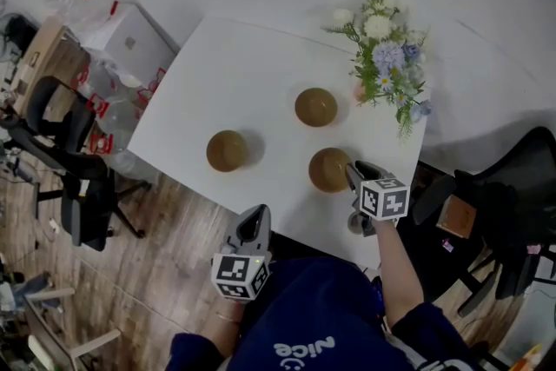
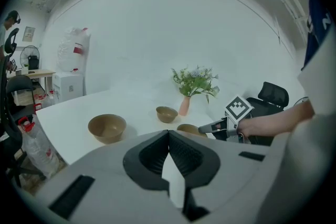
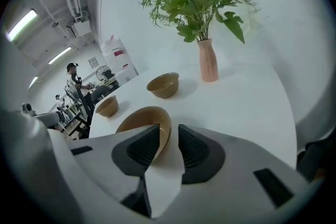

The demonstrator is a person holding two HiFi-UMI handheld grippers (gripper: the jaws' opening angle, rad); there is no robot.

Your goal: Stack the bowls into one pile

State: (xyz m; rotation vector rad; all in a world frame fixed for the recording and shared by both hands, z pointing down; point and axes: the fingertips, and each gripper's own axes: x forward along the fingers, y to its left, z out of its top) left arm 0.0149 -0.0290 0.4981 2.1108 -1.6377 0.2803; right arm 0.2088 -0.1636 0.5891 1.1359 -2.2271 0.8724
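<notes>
**Head view:** three bowls sit apart on the white table (image 1: 217, 65), and none is stacked yet. The right tongs (image 1: 354, 175) reach the near bowl (image 1: 328, 169) at its right rim. The left tongs (image 1: 255, 221) hang off the table's near edge, well apart from the left bowl (image 1: 227, 150) and the far bowl (image 1: 315, 107). The near bowl lies fairly close to that edge, so a clumsy shove could send it over. From up here I cannot tell whether the rim is pinched.

**Left gripper view:** the left tongs are clenched on nothing. The near bowl is half hidden behind the tongs' own body.

**Right gripper view:** the right tongs are released and straddle the near bowl's rim, one jaw inside and one outside, with a gap on the outer side. A pinch on one side of the rim may let the bowl tilt or slip once lifted. The vase (image 3: 208, 60) stands near the far bowl and could be clipped on the way over. The near bowl's closest side is hidden under the tongs
</notes>
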